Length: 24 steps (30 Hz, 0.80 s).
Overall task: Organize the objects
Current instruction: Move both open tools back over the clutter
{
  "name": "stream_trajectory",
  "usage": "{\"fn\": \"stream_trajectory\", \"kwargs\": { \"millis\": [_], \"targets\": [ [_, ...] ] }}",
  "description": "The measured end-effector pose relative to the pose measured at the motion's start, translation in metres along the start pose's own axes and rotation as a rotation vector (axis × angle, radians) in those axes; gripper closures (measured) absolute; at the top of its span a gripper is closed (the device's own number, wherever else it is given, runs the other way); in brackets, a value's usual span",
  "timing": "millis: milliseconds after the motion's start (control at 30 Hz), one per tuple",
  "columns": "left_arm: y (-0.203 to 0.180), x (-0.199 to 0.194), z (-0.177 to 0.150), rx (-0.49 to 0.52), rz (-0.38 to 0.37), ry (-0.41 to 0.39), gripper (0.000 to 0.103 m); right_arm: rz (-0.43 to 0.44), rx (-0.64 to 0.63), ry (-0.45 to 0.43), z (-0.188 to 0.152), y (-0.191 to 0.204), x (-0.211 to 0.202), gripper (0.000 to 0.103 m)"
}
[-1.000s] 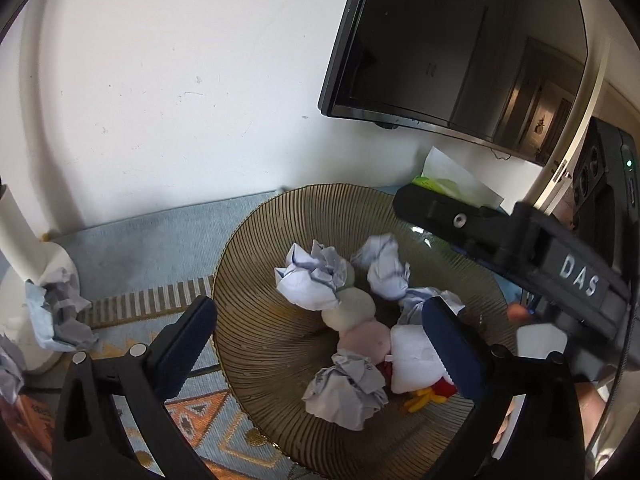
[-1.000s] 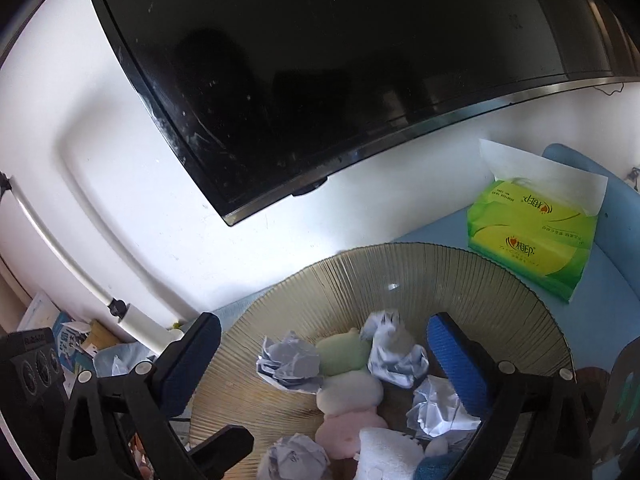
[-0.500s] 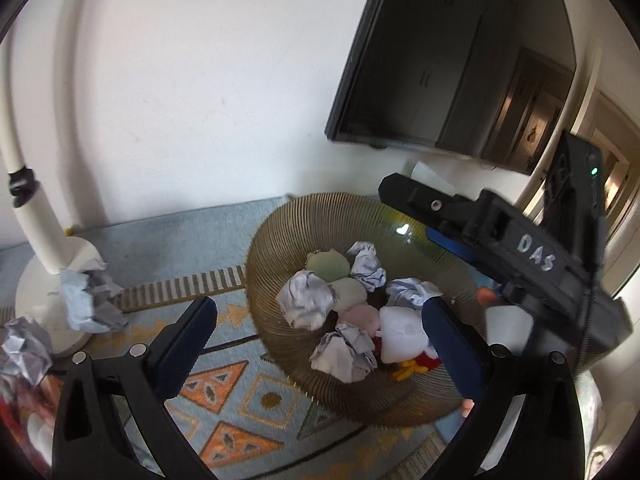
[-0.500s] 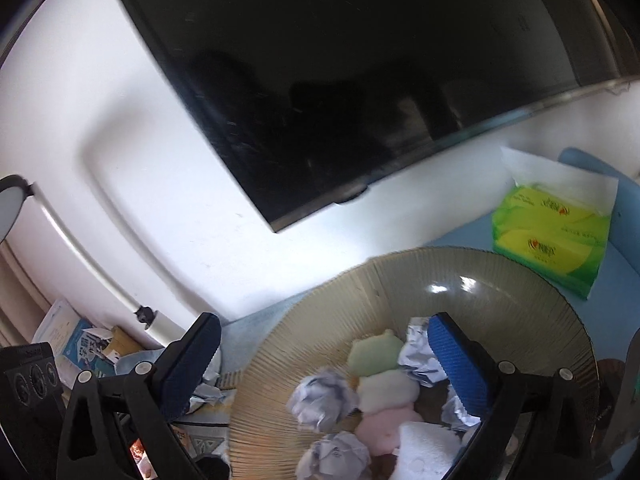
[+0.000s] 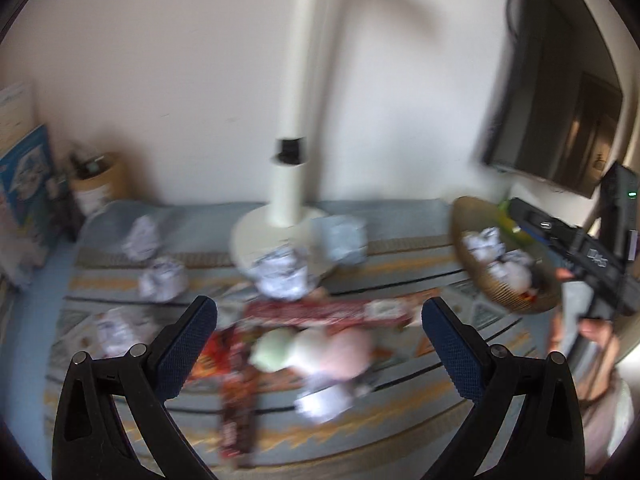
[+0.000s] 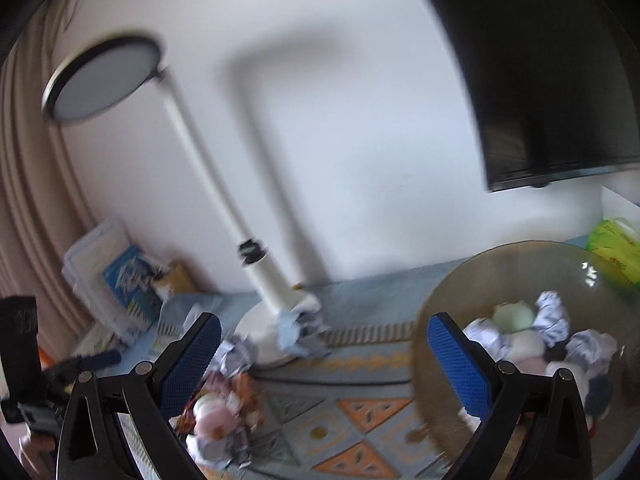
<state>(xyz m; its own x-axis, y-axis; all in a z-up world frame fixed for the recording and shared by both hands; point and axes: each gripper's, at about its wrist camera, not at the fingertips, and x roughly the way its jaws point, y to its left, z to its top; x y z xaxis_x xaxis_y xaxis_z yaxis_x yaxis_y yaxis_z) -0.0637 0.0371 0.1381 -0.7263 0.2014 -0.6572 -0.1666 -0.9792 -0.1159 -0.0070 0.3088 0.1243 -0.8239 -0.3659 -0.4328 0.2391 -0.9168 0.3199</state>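
Both the left claw point(image 5: 319, 334) and right claw point(image 6: 324, 354) are seen spread and empty. The pastel plush toy point(image 5: 316, 350) at lower centre is judged soft and light, best pinched across its middle lobe.

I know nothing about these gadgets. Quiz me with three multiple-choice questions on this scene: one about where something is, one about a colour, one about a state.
1. Where does the white lamp stand?
A. on the patterned cloth by the wall
B. inside the bowl
C. on top of the screen

2. What colour is the tissue pack behind the bowl?
A. red
B. green
C. black

3. How is the left tool set?
A. shut on a paper ball
B. shut on nothing
C. open, holding nothing

Answers:
1 A, its round base sits on the cloth near the wall.
2 B, its wrapper is bright green with yellow.
3 C, its blue fingers stand wide apart with nothing gripped.
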Motion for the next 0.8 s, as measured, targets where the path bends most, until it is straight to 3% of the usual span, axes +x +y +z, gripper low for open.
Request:
{"fn": "stream_trajectory", "kwargs": {
  "millis": [167, 433, 533, 600, 800],
  "targets": [
    [0.047, 0.006, -0.05, -0.028, 0.073, 0.077, 0.001, -0.002, -0.18, 0.134, -0.046, 0.048, 0.015, 0.0],
    [0.066, 0.05, -0.113, -0.022, 0.11, 0.243, 0.001, -0.067, -0.426, 0.445, -0.135, 0.052, 0.073, 0.0],
    [0.066, 0.063, -0.12, 0.002, 0.152, 0.263, 0.0, -0.078, -0.478, 0.489, -0.149, 0.054, 0.09, 0.0],
    [0.064, 0.064, -0.119, 0.019, 0.162, 0.239, 0.0, -0.037, -0.482, 0.484, -0.15, 0.058, 0.096, 0.0],
    [0.073, 0.07, -0.114, 0.006, 0.156, 0.212, 0.0, 0.022, -0.455, 0.508, -0.141, 0.058, 0.121, 0.0]
  ]
}}
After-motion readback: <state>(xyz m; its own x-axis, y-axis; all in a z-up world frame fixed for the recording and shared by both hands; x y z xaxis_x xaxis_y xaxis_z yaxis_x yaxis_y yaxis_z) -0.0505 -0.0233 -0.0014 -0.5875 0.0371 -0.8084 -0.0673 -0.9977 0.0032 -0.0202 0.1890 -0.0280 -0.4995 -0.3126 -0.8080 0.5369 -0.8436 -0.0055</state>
